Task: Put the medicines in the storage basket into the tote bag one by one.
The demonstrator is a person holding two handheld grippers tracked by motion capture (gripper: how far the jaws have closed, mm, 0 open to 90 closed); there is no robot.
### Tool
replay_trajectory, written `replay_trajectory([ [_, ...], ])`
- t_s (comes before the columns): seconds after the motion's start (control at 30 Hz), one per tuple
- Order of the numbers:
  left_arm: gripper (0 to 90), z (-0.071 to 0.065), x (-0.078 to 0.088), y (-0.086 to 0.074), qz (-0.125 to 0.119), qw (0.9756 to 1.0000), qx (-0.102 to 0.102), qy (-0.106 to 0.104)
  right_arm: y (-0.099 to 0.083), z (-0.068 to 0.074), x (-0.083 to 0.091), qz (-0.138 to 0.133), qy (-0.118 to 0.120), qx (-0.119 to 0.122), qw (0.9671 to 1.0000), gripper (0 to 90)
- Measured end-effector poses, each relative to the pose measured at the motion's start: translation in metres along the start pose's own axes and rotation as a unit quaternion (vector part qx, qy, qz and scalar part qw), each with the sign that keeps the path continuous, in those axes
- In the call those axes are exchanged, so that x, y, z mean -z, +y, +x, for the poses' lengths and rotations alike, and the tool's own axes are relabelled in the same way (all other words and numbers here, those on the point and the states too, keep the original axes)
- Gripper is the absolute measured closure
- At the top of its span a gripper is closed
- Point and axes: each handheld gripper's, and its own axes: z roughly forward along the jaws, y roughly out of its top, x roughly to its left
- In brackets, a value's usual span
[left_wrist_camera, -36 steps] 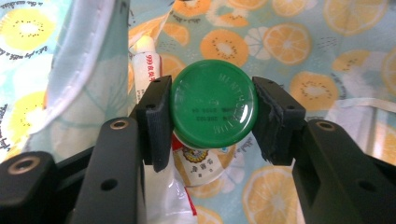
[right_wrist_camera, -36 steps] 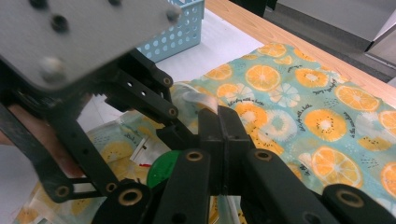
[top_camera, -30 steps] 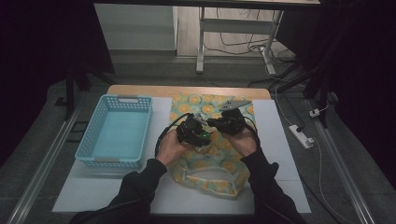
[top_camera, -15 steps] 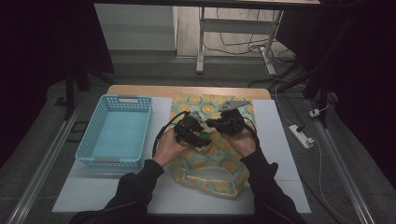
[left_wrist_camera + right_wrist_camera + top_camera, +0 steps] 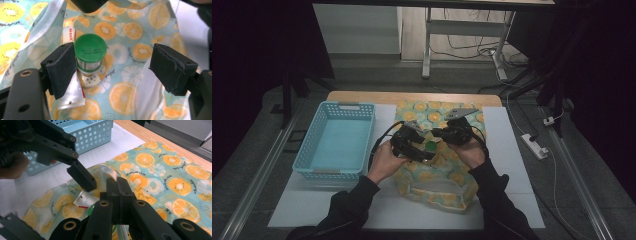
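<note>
A fruit-print bag (image 5: 437,170) lies on the white mat, its mouth facing the person. Inside the opening stands a green-capped bottle (image 5: 90,53) beside a white tube (image 5: 71,96). My left gripper (image 5: 113,48) straddles the bottle with its jaws wide apart. They have just been opening; the bottle leans by the left pad (image 5: 62,70) and the other pad stands well clear. In the high view the left gripper (image 5: 424,150) sits by the green cap (image 5: 430,146). My right gripper (image 5: 120,182) is shut on the bag's upper edge and holds the mouth open; the high view has the right gripper (image 5: 444,135) just behind the cap.
A light blue perforated basket (image 5: 347,106) stands at the left of the mat (image 5: 512,150), and its wall (image 5: 82,132) shows beyond the left gripper's pad (image 5: 81,176). The table's wooden back edge (image 5: 412,96) runs behind the bag. A power strip (image 5: 534,146) lies on the floor at the right.
The left gripper's jaws have spread apart and let go of the bottle. That hand has drawn slightly back to the left and up, and the green cap now shows. The right hand stays put.
</note>
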Motion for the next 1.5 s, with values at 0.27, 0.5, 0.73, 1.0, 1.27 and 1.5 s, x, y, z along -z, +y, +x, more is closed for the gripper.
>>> replay_trajectory([
  [0.27,12.9,-0.005,0.013,-0.012,-0.012,0.9999,0.007,-0.003,0.000,0.001,0.000,0.000,0.000,0.001,1.0000,89.9],
  [0.5,4.6,-0.009,0.022,-0.020,-0.027,0.9994,0.008,-0.020,0.001,0.002,0.001,-0.001,0.000,0.002,1.0000,89.9],
  [0.73,2.3,-0.013,0.026,-0.031,-0.026,0.9995,-0.004,-0.016,0.001,0.002,0.002,-0.001,0.000,0.003,1.0000,89.9],
  [1.0,0.0,-0.020,0.024,-0.043,-0.022,0.9996,-0.010,-0.013,0.001,0.003,0.003,-0.003,0.000,0.004,1.0000,89.9],
  [1.27,0.0,-0.027,0.019,-0.052,-0.024,0.9996,-0.013,-0.011,0.002,0.003,0.004,-0.003,0.000,0.006,1.0000,89.9],
  [1.5,0.0,-0.032,0.013,-0.059,-0.014,0.9998,-0.010,-0.012,0.002,0.003,0.004,-0.005,0.000,0.006,1.0000,89.9],
])
